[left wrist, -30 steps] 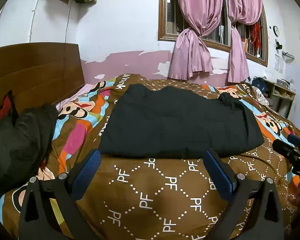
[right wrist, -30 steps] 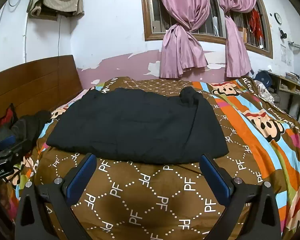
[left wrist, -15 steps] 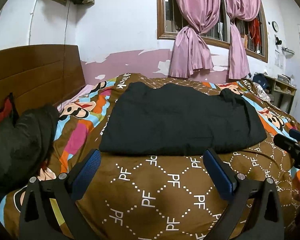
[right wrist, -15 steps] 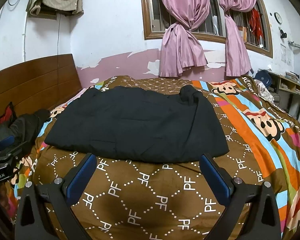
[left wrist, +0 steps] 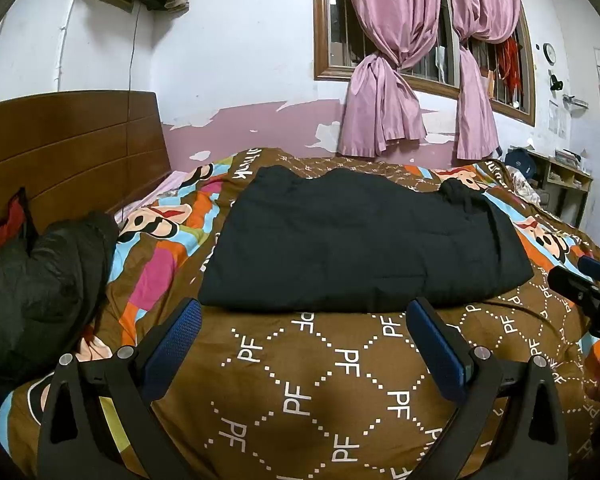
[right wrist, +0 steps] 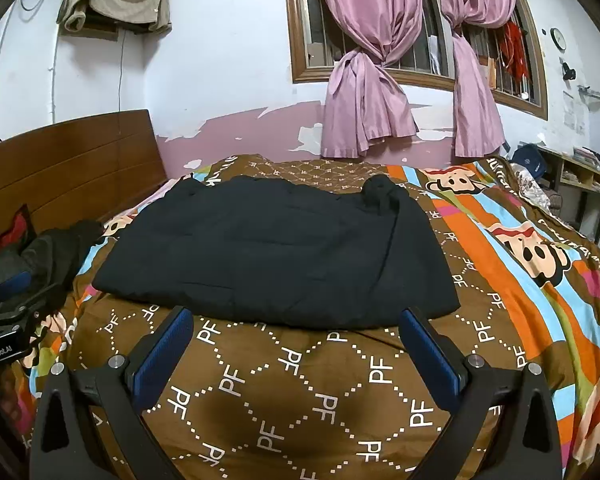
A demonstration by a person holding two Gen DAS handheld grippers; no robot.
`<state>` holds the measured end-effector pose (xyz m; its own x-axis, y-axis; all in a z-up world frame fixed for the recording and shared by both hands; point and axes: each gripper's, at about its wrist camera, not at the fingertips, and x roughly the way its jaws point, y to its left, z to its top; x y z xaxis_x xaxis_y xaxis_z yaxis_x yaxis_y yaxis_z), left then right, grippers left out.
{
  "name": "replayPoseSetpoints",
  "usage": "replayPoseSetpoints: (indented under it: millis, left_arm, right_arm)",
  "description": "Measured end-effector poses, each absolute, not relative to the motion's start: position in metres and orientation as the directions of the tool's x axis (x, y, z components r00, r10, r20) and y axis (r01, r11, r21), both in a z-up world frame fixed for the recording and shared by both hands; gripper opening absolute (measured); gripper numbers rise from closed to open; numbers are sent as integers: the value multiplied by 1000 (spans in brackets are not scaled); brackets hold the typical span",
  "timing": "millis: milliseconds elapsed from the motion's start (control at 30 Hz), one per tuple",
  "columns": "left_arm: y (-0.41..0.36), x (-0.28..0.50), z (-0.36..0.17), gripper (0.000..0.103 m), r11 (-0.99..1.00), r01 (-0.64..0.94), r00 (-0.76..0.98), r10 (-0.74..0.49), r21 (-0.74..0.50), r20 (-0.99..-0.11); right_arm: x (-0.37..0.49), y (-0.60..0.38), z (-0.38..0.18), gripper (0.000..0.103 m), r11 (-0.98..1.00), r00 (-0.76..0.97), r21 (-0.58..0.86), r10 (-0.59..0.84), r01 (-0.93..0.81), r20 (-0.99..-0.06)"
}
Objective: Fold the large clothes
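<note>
**Both grippers spread before the black garment**

Left gripper [left wrist: 304,320] and right gripper [right wrist: 296,330] hang over the quilt [left wrist: 340,380], jaws wide apart, holding nothing. Just beyond their tips the black garment [right wrist: 276,252] lies flat on the quilt. Left of the garment sits a dark heap [left wrist: 40,280]. Behind it hang pink curtains [right wrist: 364,80].

Folded garment [left wrist: 360,240] on bedspread [left wrist: 340,380], headboard [left wrist: 68,152] left, window [left wrist: 420,40] behind.
</note>
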<state>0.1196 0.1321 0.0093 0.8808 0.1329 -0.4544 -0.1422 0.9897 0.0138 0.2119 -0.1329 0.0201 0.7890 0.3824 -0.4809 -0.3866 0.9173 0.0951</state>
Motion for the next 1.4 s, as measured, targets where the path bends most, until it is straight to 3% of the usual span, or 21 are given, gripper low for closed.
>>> replayPoseSetpoints:
  millis: [1400]
  left_arm:
    - [132,121,14,100,992,-122,886,121,26,-448]
  right_arm:
    - [213,-132,17,103,916,779,107,387,-387,-493]
